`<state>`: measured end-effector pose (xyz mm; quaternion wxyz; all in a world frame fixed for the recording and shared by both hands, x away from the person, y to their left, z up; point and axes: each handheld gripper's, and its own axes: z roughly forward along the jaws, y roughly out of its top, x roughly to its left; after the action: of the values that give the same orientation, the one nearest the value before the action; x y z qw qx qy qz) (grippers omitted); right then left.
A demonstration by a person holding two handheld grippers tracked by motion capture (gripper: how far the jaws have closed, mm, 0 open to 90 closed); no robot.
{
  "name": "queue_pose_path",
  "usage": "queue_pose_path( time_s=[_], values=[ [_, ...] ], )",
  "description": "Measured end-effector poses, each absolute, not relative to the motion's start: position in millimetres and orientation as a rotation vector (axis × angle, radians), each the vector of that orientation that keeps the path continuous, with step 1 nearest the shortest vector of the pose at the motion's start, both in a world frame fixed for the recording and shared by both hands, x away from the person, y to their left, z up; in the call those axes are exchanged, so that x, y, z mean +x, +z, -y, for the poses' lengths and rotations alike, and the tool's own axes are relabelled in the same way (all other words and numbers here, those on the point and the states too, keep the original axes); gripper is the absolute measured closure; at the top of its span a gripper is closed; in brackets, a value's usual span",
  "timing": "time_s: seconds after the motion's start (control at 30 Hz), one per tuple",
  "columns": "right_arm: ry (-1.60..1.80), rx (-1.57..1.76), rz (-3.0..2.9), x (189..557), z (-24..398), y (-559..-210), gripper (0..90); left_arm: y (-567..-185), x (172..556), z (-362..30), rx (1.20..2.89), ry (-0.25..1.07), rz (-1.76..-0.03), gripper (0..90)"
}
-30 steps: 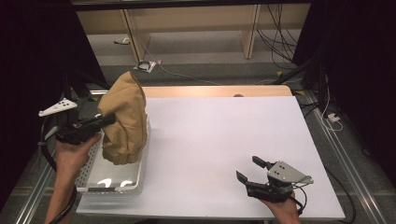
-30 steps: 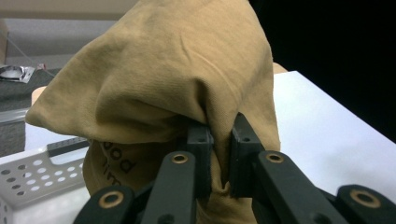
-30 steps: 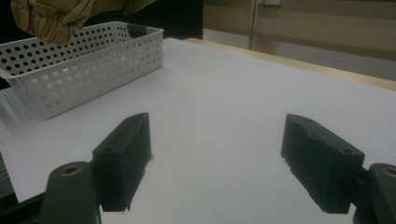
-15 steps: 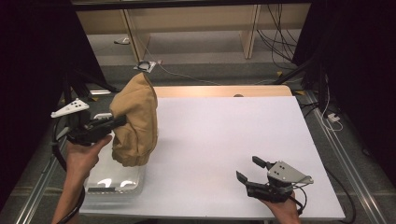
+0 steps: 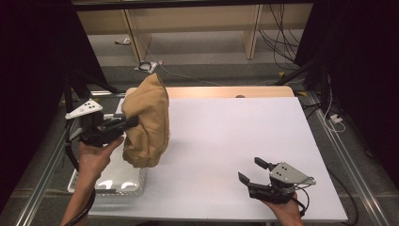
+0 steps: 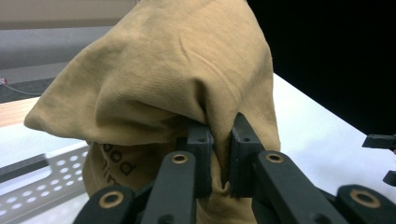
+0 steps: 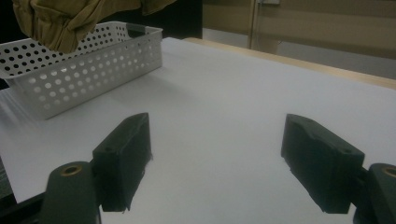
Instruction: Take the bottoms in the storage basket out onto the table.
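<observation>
Left gripper [image 5: 126, 123] clamped on tan cloth [image 5: 147, 120] hanging above white basket [image 5: 107, 178], right gripper [image 5: 253, 172] wide open, empty, low over table [image 5: 235, 127]

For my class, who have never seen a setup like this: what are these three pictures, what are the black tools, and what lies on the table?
A person sits at a white table and holds a hand tool with two black jaws in each hand. One picture comes from a camera above the table; the other two come from small cameras riding on each tool, looking along its jaws. The left gripper is shut on a tan cloth, pinching a fold of it and holding it up above a white basket with holes in its walls. In the left gripper view the jaws press on the fabric. The right gripper rests near the table's front edge, jaws open, with nothing between them.
</observation>
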<state>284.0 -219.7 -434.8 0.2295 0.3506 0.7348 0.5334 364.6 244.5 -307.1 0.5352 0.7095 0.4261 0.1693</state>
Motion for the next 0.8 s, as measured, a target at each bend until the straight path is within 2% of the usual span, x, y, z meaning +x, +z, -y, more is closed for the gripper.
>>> queue_pose_path(
  time_s=[0.8],
  values=[
    [1.472, 0.986, -1.997, 285, 226, -434, 25.2, -320, 380, -175, 1.770, 0.333, -0.911, 81.5]
  ],
)
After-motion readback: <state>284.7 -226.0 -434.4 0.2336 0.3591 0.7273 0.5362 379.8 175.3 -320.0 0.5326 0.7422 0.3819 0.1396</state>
